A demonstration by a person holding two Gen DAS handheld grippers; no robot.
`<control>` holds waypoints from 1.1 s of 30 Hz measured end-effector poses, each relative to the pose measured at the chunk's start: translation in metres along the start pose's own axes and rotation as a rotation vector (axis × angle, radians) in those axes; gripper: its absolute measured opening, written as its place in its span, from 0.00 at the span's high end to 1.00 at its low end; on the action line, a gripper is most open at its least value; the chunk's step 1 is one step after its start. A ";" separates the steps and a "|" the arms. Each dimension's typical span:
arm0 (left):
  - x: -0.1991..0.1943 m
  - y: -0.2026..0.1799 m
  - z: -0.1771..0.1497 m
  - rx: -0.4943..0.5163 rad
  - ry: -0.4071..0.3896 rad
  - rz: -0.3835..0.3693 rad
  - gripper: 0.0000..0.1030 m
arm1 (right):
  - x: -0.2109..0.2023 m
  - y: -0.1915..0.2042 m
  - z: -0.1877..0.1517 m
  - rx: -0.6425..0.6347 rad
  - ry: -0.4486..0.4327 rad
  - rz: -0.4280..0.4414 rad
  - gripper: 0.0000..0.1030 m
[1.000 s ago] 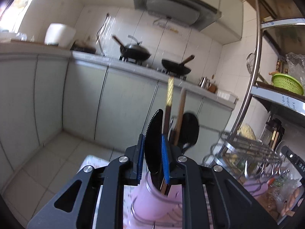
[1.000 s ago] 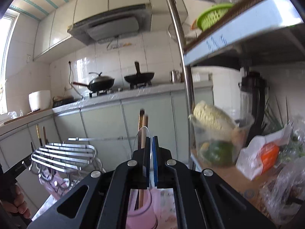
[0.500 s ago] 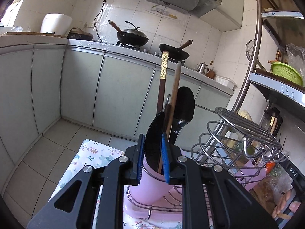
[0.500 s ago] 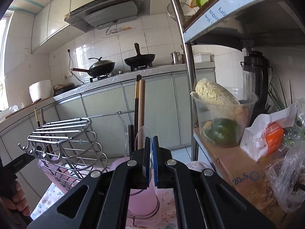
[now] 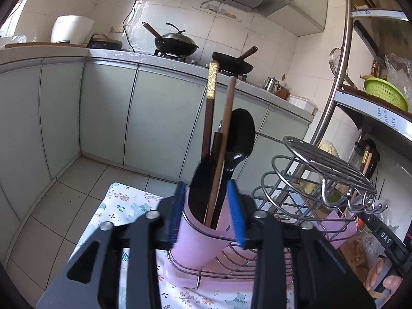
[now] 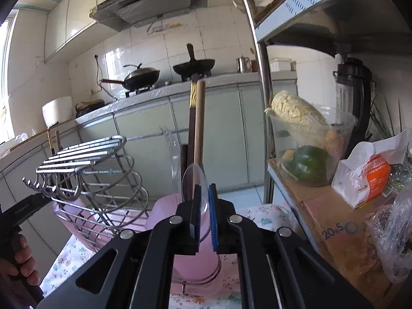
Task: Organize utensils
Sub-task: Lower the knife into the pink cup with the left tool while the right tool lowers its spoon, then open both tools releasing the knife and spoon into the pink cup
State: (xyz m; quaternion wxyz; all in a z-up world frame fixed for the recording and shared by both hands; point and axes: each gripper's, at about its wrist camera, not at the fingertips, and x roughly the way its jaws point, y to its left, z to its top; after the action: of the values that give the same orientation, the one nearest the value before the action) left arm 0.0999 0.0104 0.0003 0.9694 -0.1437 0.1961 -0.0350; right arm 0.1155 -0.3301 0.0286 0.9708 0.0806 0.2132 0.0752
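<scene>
Opening, the left gripper (image 5: 208, 212) lets go the black serrated utensil (image 5: 202, 195); the right gripper (image 6: 205, 212) loosens around a clear spoon (image 6: 195, 180) above the pink cup (image 6: 180, 257).

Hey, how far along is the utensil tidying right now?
Done: chopsticks, black spoon and a black serrated utensil stand in the pink cup. In hand: the left gripper has just opened astride that cup; the right gripper has just been opening, a clear spoon between its jaws. Left: probably just freeing that spoon.
</scene>
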 end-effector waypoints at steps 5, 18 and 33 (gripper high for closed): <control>-0.007 -0.004 0.002 0.020 -0.013 0.004 0.62 | -0.005 0.003 0.000 0.004 0.005 0.033 0.77; -0.047 -0.022 -0.002 0.034 0.019 -0.032 0.54 | -0.044 0.012 -0.013 0.029 0.009 0.097 0.63; -0.084 -0.047 -0.035 0.093 0.100 -0.032 0.54 | -0.071 0.052 -0.052 -0.006 0.109 0.120 0.48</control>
State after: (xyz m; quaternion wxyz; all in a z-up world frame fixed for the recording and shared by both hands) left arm 0.0087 -0.0334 0.0141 0.9633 -0.0997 0.2399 -0.0667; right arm 0.0243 -0.2852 0.0205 0.9517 0.0862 0.2603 0.1380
